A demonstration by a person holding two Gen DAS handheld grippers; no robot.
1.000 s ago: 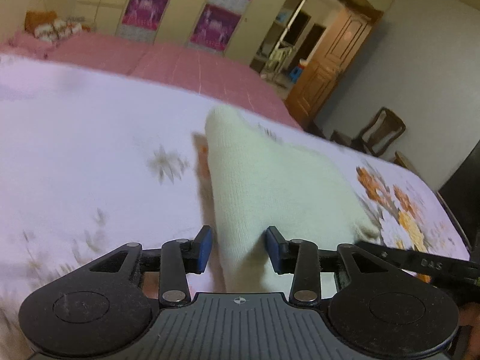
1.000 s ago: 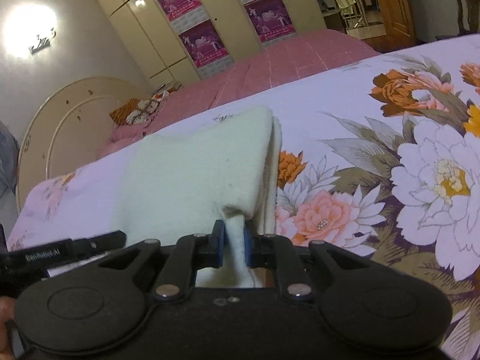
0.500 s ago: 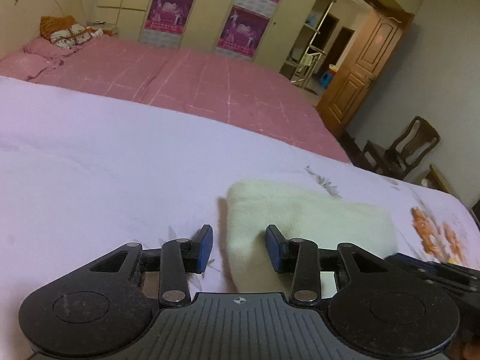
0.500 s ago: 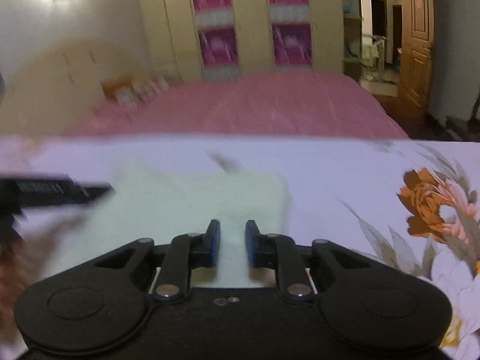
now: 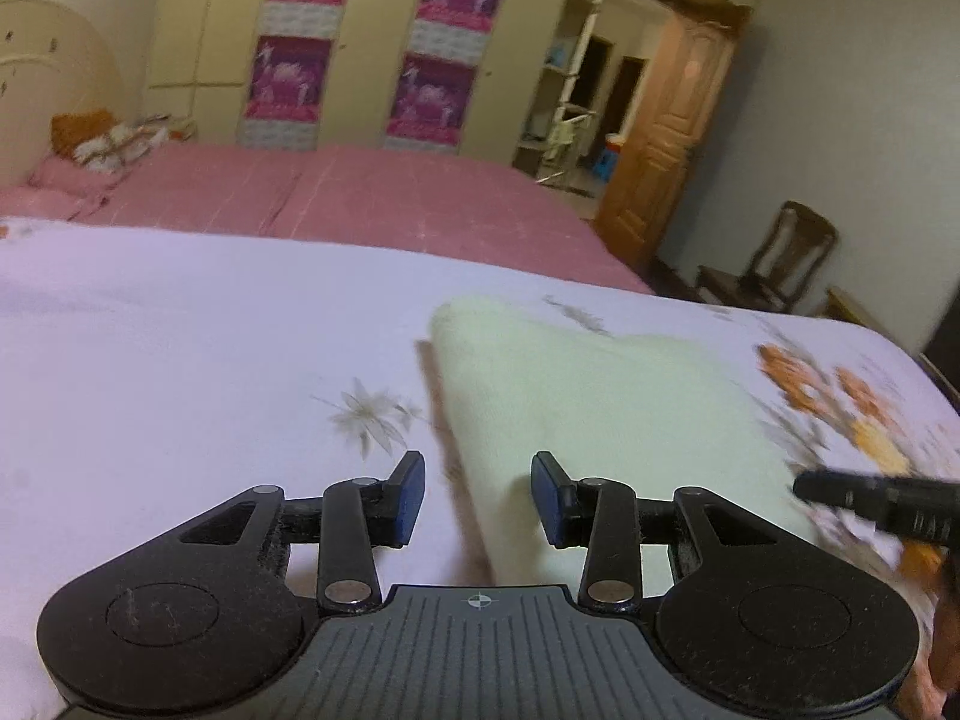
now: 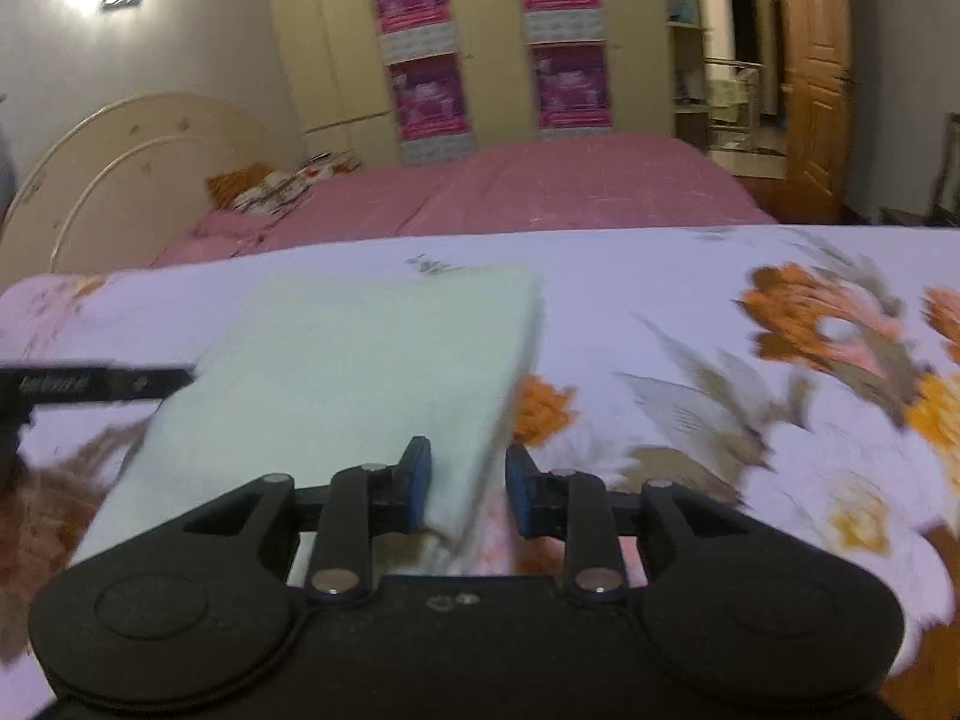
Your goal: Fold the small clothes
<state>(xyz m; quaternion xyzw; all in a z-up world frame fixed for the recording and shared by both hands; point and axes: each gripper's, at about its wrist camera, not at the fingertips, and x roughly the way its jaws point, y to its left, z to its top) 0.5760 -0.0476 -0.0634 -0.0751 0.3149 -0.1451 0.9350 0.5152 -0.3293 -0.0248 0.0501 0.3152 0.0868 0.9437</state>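
One folded pale-green garment [image 5: 600,408] lies flat on the floral bedspread [image 5: 180,372] of the near bed, its folded edge toward the far side. In the left wrist view, one grey flower print [image 5: 366,414] marks the bedspread just left of the garment, and orange flower prints [image 5: 840,396] lie toward the right edge of the bed. The left gripper [image 5: 477,495] has its jaws partly open; the garment's near left corner lies between and below the two blue pads [image 5: 411,498], and neither pad presses on it. The tip of the right gripper enters this view at the right margin, over the garment's right edge. In the right wrist view, the tip of the left gripper [image 6: 102,384] shows at the left, against the garment's [image 6: 360,372] left edge. The right gripper [image 6: 468,492] has just been opening; its jaws stand partly apart with the garment's near right corner between them. The left pad [image 6: 420,486] sits against the cloth and the right pad stands clear of it, so the cloth is not clamped. To the right, large orange and white flower prints [image 6: 828,330] cover the bedspread [image 6: 630,276]. Behind the near bed stands one second bed with a pink cover [image 6: 540,192], then one wardrobe bearing four magenta posters [image 6: 498,42], and one wooden door [image 6: 816,78] at the right.
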